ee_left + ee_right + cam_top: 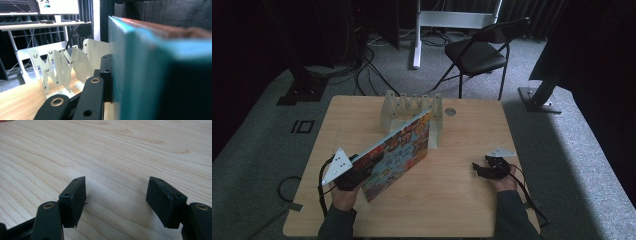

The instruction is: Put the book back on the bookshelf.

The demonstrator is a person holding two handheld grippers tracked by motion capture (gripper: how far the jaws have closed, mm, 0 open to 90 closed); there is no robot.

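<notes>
A colourful picture book [399, 152] is held tilted above the wooden table [452, 200], its far corner close to the white slotted rack [412, 107] at the back. My left gripper [354, 175] is shut on the book's near lower corner. In the left gripper view the teal book [150, 75] presses against a black jaw, with the rack [65, 65] beyond it. My right gripper [482, 170] rests low at the table's right side. Its jaws stand open over bare wood, fingertips [73, 200] wide apart with nothing between them.
A black folding chair [479, 52] stands on the carpet behind the table. A small round disc [450, 111] sits on the table to the right of the rack. Dark stands and cables line the floor at the back left.
</notes>
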